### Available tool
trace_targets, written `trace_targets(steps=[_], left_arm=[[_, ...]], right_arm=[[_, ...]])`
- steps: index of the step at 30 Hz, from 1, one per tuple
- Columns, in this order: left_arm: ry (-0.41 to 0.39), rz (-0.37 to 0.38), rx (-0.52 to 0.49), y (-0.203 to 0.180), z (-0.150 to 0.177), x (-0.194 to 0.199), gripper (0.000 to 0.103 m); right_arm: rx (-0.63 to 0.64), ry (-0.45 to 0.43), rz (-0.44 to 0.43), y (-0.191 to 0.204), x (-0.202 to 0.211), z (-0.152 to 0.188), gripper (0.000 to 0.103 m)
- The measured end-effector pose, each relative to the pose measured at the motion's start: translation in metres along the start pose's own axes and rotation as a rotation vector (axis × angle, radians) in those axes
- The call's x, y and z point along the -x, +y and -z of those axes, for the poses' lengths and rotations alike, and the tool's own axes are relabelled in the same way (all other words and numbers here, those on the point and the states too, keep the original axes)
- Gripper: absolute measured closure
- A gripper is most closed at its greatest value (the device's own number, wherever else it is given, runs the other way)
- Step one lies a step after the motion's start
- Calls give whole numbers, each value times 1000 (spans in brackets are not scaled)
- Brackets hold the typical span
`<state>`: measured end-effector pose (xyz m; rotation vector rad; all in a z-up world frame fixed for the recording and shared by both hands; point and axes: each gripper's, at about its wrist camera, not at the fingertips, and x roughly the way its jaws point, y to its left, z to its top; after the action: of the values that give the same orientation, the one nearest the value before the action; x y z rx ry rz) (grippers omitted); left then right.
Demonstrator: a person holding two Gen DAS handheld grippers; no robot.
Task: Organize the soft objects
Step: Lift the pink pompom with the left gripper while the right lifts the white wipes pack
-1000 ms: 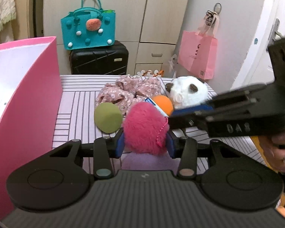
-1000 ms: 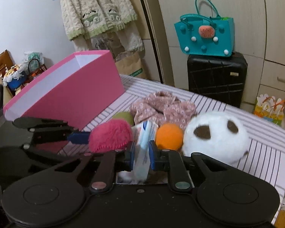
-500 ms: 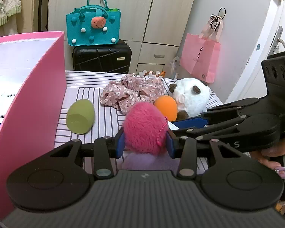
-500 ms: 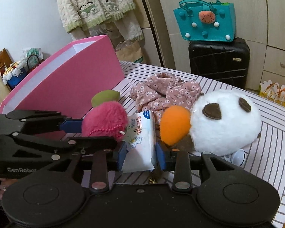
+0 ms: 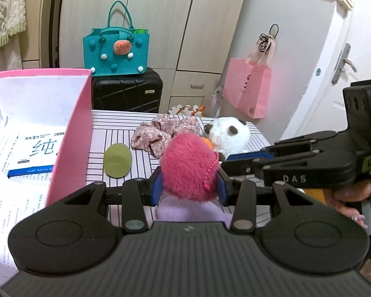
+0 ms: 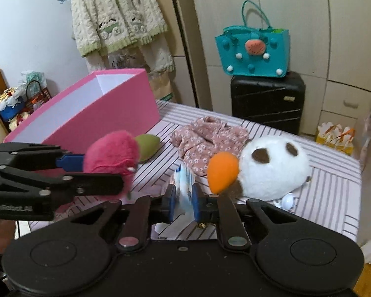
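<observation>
While clamped between its pads, pink pompom fills left hand-held gripper | right hand-held gripper pinches tissue pack

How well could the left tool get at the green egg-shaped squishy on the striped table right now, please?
Probably not yet: the left tool is shut on a fluffy pink pompom. The green egg-shaped squishy otherwise lies uncovered beside the pink box.
</observation>
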<state>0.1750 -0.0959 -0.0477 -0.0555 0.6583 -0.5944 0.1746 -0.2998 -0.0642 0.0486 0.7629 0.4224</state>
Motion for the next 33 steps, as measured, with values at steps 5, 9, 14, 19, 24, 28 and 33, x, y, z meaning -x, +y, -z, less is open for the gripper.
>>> trace_targets(steps=[5, 9, 14, 19, 24, 28, 33], left_arm=[[15, 30, -14, -1, 2, 18, 62], [22, 47, -16, -2, 6, 24, 62], [30, 46, -17, -4, 9, 23, 62], [44, 41, -17, -3, 8, 21, 62], [76, 56, 5, -1, 9, 23, 62], [91, 55, -3, -3, 10, 28, 62], [127, 72, -22, -5, 12, 39, 61]], right_arm=[[9, 32, 28, 2, 12, 1, 96], [-7, 75, 47, -5, 14, 13, 97], [-11, 89, 51, -8, 9, 27, 85], [84, 97, 22, 2, 3, 29, 59], [198, 146, 37, 7, -15, 24, 53], [220, 190, 49, 2, -30, 19, 43], [207, 192, 81, 4, -31, 22, 51]])
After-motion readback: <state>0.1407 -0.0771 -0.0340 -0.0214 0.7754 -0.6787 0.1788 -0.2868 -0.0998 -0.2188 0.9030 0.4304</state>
